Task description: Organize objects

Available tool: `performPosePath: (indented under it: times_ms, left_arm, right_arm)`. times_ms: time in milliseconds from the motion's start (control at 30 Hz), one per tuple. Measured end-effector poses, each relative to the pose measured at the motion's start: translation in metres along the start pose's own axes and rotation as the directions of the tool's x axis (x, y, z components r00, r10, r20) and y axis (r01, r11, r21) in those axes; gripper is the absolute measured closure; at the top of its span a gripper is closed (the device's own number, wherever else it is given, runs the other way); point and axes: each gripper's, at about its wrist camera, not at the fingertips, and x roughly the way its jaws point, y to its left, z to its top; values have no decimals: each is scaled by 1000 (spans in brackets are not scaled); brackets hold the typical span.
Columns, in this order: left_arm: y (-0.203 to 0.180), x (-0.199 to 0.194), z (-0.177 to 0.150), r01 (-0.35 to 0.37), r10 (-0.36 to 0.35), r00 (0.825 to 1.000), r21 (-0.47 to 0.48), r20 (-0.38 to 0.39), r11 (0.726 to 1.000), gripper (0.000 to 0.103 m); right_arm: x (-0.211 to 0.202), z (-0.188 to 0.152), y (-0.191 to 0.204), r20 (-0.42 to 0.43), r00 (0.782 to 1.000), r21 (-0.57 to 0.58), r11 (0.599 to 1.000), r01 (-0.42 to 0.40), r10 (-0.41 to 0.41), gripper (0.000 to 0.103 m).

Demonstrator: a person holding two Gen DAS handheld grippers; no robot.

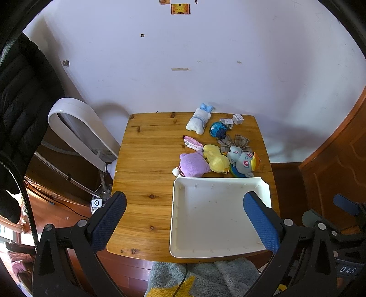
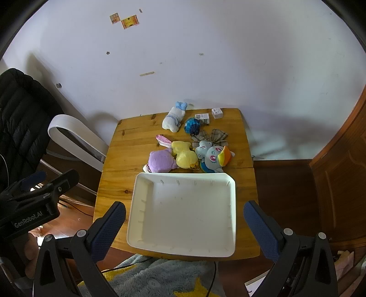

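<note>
A white tray (image 2: 183,214) sat empty at the near right of a wooden table (image 2: 121,160). Just beyond its far rim lay purple (image 2: 160,161), yellow (image 2: 184,154) and blue pony (image 2: 211,157) plush toys, touching one another. The left gripper (image 1: 185,225) and right gripper (image 2: 184,228) hovered near, both spread wide, holding nothing

Pale wall (image 1: 183,57) at 12 o'clock, stickers (image 1: 180,9) up top. Wooden tabletop (image 1: 146,160) against it. Black jacket (image 1: 20,91) at 9, wood door (image 1: 338,173) at 3, shaggy rug (image 1: 205,278) at 6.
</note>
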Motion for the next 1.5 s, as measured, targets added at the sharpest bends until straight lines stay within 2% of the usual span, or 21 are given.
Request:
performPosePath:
  times_ms: [1100, 1500]
  left_arm:
    - [-3, -3, -7, 9, -9, 1000, 2, -8, 1000, 1]
    - [-6, -8, -10, 1, -1, 1000, -16, 6, 1000, 1]
  right_arm:
    - [1, -6, 7, -9, 1000, -36, 999, -19, 19, 0]
    - [0, -2, -4, 3, 998, -90, 994, -61, 61, 0]
